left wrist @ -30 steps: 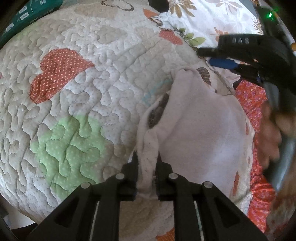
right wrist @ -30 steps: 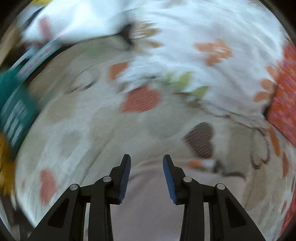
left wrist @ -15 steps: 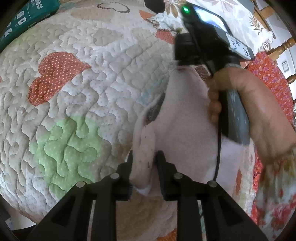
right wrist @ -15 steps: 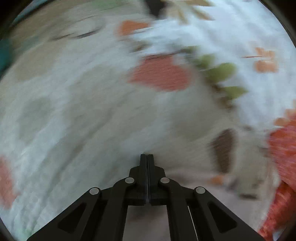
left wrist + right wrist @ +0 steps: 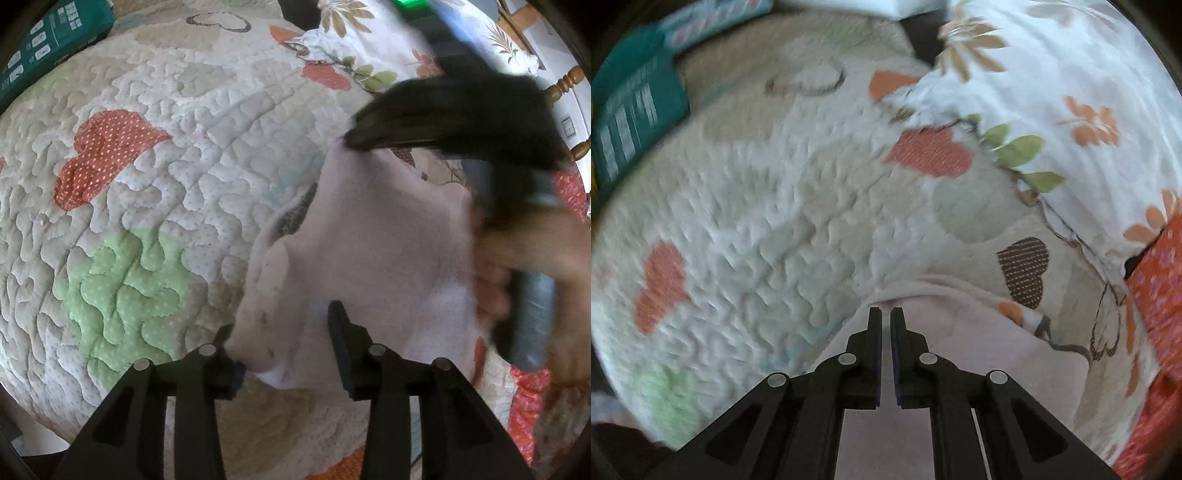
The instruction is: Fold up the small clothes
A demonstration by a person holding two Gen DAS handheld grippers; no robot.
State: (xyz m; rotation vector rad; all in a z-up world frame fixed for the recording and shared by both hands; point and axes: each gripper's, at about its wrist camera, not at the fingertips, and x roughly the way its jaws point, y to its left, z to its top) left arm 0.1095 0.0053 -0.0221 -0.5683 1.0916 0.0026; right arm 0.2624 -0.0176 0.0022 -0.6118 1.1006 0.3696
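Observation:
A pale pink small garment (image 5: 376, 251) lies on the heart-patterned quilt (image 5: 177, 192). Its near edge sits loosely between the jaws of my left gripper (image 5: 282, 332), which are opening, and the pads stand apart from the cloth. In the left wrist view my right gripper (image 5: 349, 139) is a blurred black shape held by a hand (image 5: 524, 273), with its tips at the garment's far corner. From its own camera the right gripper (image 5: 885, 314) is shut, hovering at the far edge of the garment (image 5: 960, 332). I see no cloth between its pads.
A teal package (image 5: 48, 48) (image 5: 631, 122) lies at the quilt's far left. A white floral pillow (image 5: 1071, 92) (image 5: 369, 40) sits at the far right, with red floral fabric (image 5: 1160, 295) (image 5: 528, 391) along the right side. A wooden post (image 5: 565, 81) shows at the upper right.
My left jaws have spread from a pinch on the garment's near edge, leaving the cloth loose. The right gripper closed empty and came down to the garment's far corner.

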